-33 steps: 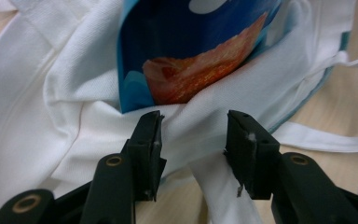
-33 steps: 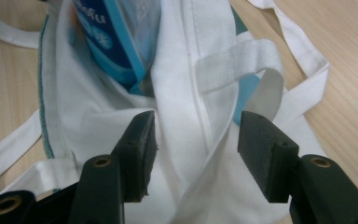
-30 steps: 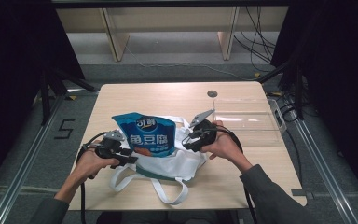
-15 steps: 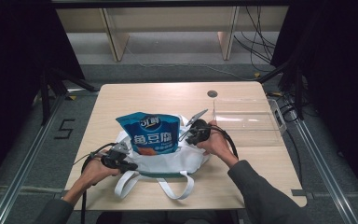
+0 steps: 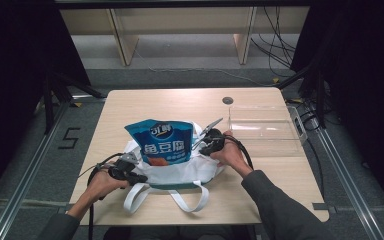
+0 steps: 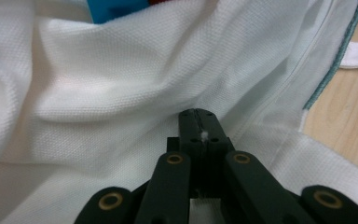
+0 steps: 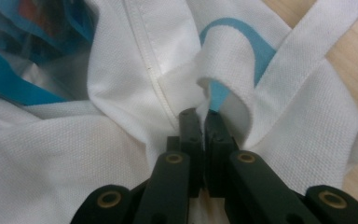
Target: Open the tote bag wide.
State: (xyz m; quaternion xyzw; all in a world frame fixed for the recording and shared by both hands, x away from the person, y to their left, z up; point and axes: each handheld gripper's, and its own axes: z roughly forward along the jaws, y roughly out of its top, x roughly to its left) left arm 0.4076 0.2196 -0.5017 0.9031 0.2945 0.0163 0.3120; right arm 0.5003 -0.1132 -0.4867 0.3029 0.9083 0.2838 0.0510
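Note:
A white cloth bag (image 5: pixel 180 172) with a teal edge lies at the table's near middle, its handles (image 5: pixel 187 200) spread toward the front edge. A blue snack pouch (image 5: pixel 162 142) stands upright in its mouth. My left gripper (image 5: pixel 139 179) is at the bag's left front. Its jaws (image 6: pixel 198 114) are shut on a fold of the white fabric (image 6: pixel 121 84). My right gripper (image 5: pixel 200 147) is at the bag's right rim beside the pouch. It is shut (image 7: pixel 204 116) on cloth next to a seam and a handle strap (image 7: pixel 298 65).
A clear plastic box (image 5: pixel 265 131) stands on the wooden table (image 5: pixel 155 102) to the right of the bag, close to my right hand. A small dark hole (image 5: pixel 227 100) sits in the far tabletop. Bare wood lies behind the bag and to its left.
My left gripper has drawn slightly toward the near edge with the bag's fabric. The right gripper has shifted a little left. The pouch stands about where it was.

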